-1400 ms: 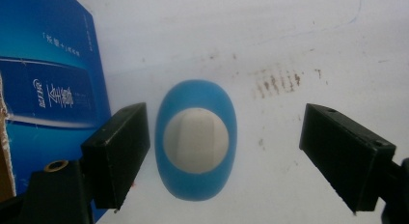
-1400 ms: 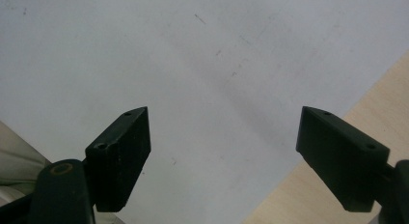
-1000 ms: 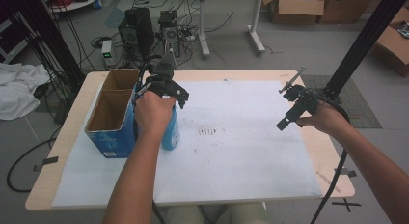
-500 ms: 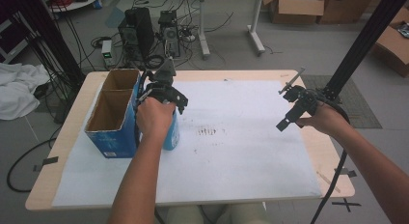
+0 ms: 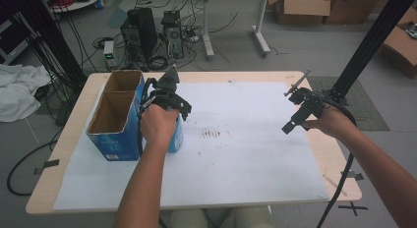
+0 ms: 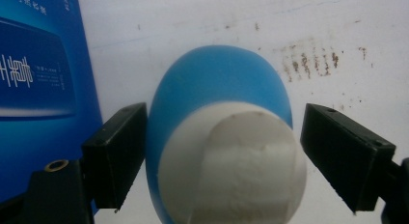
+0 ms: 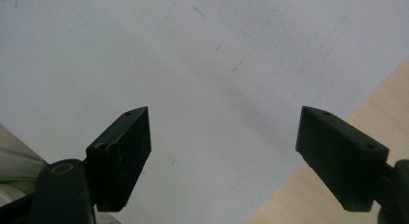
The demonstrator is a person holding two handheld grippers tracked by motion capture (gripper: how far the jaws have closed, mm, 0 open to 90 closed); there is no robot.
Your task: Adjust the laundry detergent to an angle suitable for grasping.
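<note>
Left tongs straddling the blue bottle

My left gripper (image 6: pixel 219 151) sits wide open around the white-capped blue bottle (image 6: pixel 224 151), right beside the empty two-compartment cardboard box (image 5: pixel 115 115); my right gripper (image 7: pixel 222 156) hangs open over the white sheet (image 7: pixel 193 55), holding nothing.

Blue bottle (image 6: pixel 219 89) — white cap (image 6: pixel 236 166); blue box (image 5: pixel 115 142); black tongs (image 6: pixel 219 161).
</note>
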